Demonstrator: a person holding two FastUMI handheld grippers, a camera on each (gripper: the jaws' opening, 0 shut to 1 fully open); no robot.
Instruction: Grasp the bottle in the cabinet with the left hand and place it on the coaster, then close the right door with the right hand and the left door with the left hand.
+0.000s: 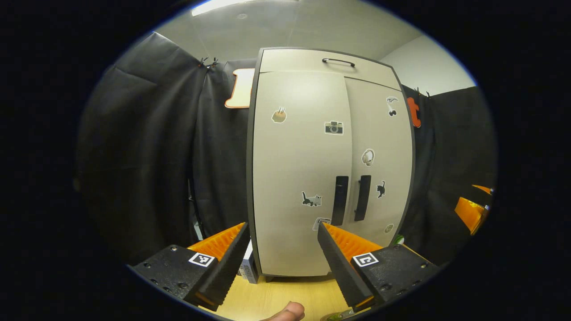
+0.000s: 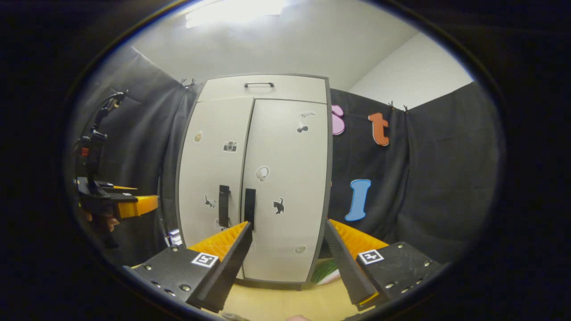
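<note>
Before both wide-open, empty hand-held grippers [image 1: 282,238] [image 2: 287,235], the beige two-door cabinet [image 1: 308,178] stands closed, bearing wordless animal and camera stickers [image 1: 333,127].

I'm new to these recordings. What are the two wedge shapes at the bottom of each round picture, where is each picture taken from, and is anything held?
A person holds a pair of tongs in each hand, with a camera riding on each. The wedges are that camera's own two fingers. In the left gripper view the left tongs stand open and hold nothing. In the right gripper view the right tongs do too, with the left tongs farther off at the left edge. Both face a pale cabinet on a wooden table. Both its doors are shut, with dark handles at the middle, so I cannot see any bottle.
</note>
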